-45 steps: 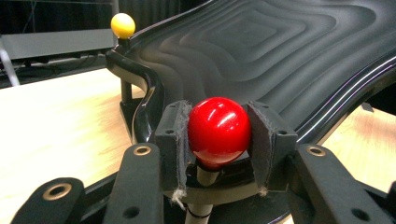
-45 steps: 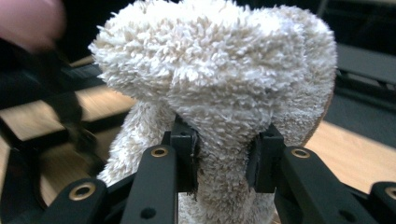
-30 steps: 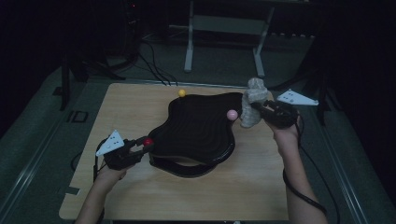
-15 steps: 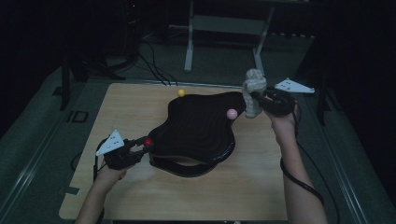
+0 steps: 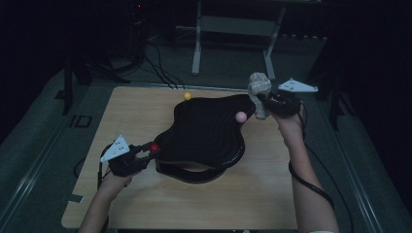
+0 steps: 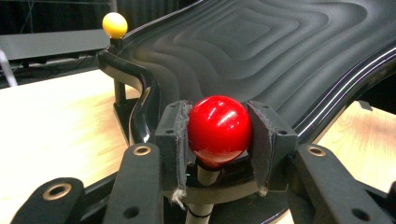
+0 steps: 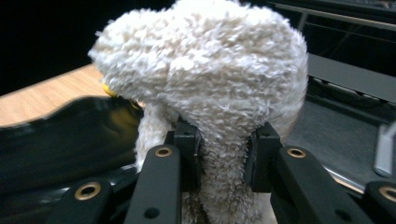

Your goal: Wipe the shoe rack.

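Steadied for a wipe

Here the left gripper (image 6: pixel 219 140) clamps the red knob (image 6: pixel 218 129) of the black ridged tray (image 5: pixel 206 131), apparently to hold it steady on the desk (image 5: pixel 145 111), while the right gripper (image 7: pixel 223 154) pinches a fluffy white cloth (image 7: pixel 205 74) above the tray's far corner.

One wooden table (image 5: pixel 145 121). One black wavy-ridged tray (image 5: pixel 209 131) on a stand. Three ball knobs at its rim: one red (image 6: pixel 218 129), one yellow (image 5: pixel 187 96), one pink (image 5: pixel 240 116). One fluffy off-white cloth (image 7: pixel 205 74). Two handheld grippers: one left (image 5: pixel 145 154), one right (image 5: pixel 262 99). Two grey three-cornered plates, one per gripper (image 5: pixel 115 148) (image 5: pixel 297 86). Two forearms entering from the bottom edge, one (image 5: pixel 104 204) at the left, one (image 5: pixel 311 194) at the right. One pale metal stand with two uprights (image 5: pixel 233 29) behind the table.
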